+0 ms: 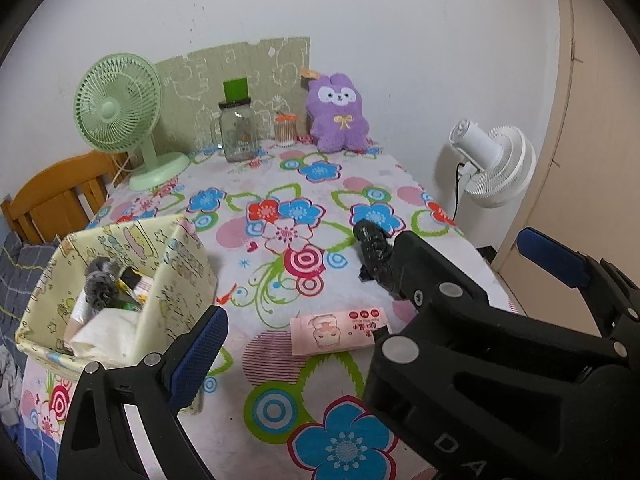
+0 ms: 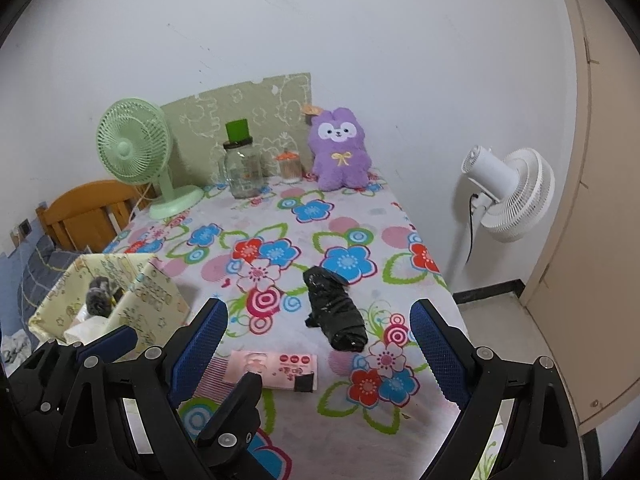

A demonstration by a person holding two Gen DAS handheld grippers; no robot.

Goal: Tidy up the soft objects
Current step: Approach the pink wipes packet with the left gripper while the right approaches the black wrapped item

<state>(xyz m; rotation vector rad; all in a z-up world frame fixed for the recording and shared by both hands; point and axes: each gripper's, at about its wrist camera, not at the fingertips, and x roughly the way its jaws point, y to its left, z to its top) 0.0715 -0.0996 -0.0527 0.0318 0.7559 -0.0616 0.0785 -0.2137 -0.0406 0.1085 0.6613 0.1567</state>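
Left wrist view: the left gripper [image 1: 312,352], jaws spread and empty, hovers over the floral surface [image 1: 280,184], the pink tissue pack [image 1: 339,330] between them. Right wrist view: the right gripper [image 2: 318,354], jaws released, frames the black bundle [image 2: 335,314] ahead.

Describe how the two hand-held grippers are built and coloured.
Both look alike. The left hand-held gripper and right hand-held gripper have matte black plastic linkage arms joined by round silver rivets, ending in flat fingers faced with blue dimpled pads. One arm bears pale embossed lettering. No cables or sleeves show.
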